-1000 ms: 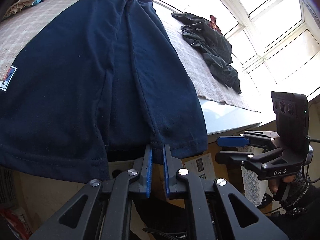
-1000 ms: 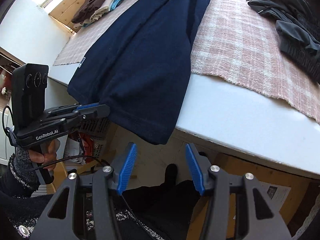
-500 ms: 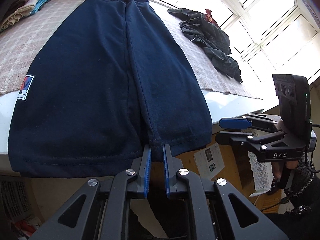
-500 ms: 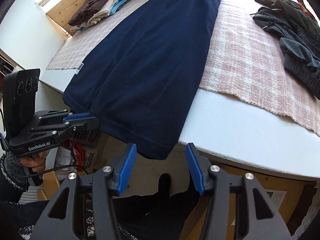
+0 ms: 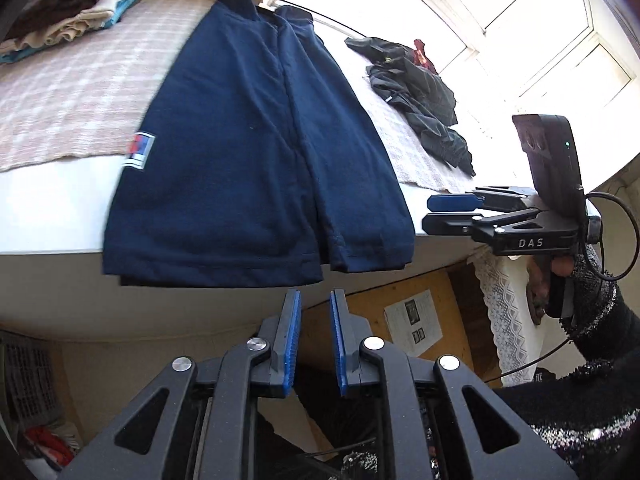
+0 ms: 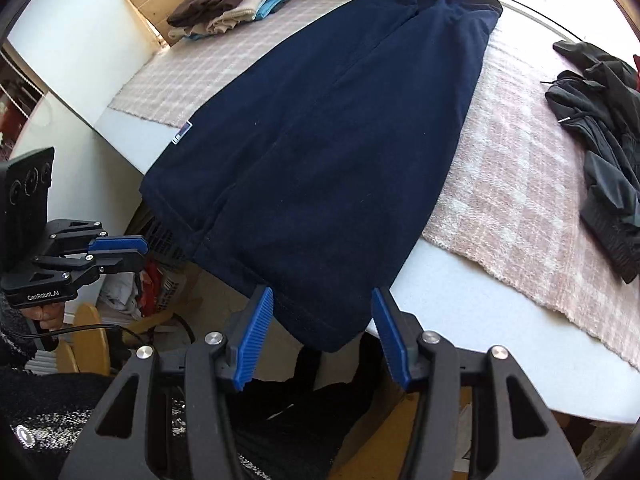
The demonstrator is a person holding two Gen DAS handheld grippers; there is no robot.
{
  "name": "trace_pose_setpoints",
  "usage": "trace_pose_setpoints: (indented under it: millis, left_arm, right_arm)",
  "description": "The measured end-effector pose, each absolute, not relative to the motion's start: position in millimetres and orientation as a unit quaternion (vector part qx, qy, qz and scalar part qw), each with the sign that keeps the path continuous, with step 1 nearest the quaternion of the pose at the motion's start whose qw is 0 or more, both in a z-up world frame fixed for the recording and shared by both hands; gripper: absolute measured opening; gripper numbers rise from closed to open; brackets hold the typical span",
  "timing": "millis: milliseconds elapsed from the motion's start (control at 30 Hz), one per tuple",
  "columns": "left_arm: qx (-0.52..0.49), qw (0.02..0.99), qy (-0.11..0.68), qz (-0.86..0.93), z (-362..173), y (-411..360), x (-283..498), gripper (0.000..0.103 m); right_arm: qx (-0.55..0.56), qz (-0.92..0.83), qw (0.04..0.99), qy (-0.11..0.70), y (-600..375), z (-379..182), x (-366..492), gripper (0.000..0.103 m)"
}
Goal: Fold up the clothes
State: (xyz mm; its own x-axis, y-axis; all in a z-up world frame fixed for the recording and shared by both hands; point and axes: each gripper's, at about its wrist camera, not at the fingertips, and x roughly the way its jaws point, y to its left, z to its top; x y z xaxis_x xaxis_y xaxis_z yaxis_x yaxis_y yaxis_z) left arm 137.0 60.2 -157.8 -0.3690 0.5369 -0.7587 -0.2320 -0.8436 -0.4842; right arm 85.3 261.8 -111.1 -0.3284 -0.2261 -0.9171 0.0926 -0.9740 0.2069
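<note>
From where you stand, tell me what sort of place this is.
Probably a room at home, set up for folding laundry: a table under a checked cloth, folded clothes stacked by bright windows, a navy garment spread out.

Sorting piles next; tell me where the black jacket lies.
The black jacket lies crumpled on the pink plaid cloth, at the right of the right wrist view, apart from the navy garment, toward the window.
</note>
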Motion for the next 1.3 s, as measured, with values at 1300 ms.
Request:
trace_pose_setpoints:
  millis: [1300]
  left_arm:
    - [-0.504, 0.251, -0.100, 0.821, -152, 248, -56, 0.025]
  right_arm:
    - [0.526, -0.820, 0.033, -0.222, 558, -140, -326, 0.047]
